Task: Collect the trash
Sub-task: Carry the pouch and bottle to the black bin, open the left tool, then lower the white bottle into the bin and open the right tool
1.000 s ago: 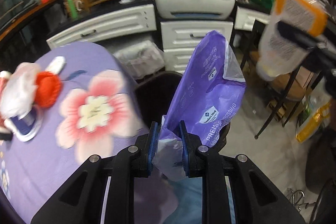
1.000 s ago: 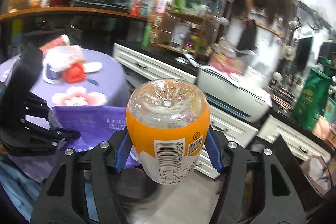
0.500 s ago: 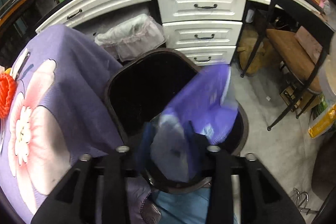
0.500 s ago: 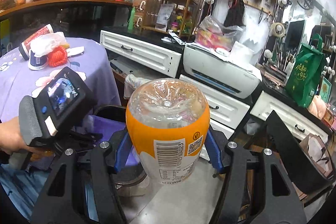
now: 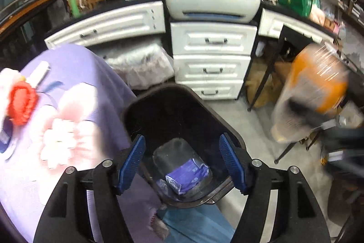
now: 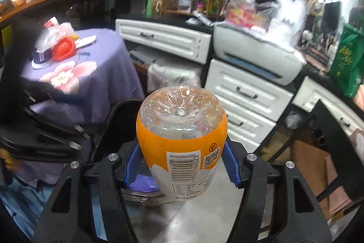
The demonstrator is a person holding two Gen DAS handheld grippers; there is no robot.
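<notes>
A: Status of the left gripper (image 5: 183,161)?

B: We see its blue pads (image 5: 134,157) standing wide apart with nothing between them. The jaws have just been opening. Beyond and below the gap sits the black bin (image 5: 229,129), and the purple bag (image 5: 186,175) lies on the bin floor — clear of both pads, slightly toward the right jaw.

A: And the right gripper (image 6: 180,166)?

B: Its jaws are clamped on the orange-labelled bottle (image 6: 182,136). The bottle's clear base points away from the jaws, toward the white drawers (image 6: 248,95); the barcode side faces up between the pads. In the left wrist view we see the same bottle (image 5: 311,92) blurred, well out past the right jaw and off to the side of the bin.

A: Position of the bin relative to the right jaws?

B: Its dark rim (image 6: 120,108) shows just beyond the left jaw, partly hidden behind the bottle. A patch of purple appears under the bottle, inside the left pad — we cannot tell whether it is the bag.

A: Remaining items?

B: Off past the left jaw of both grippers stands the table with the purple flowered cloth (image 6: 102,74). On it rests a red mesh bundle (image 6: 63,50) touching a clear plastic bag (image 6: 55,33).
</notes>
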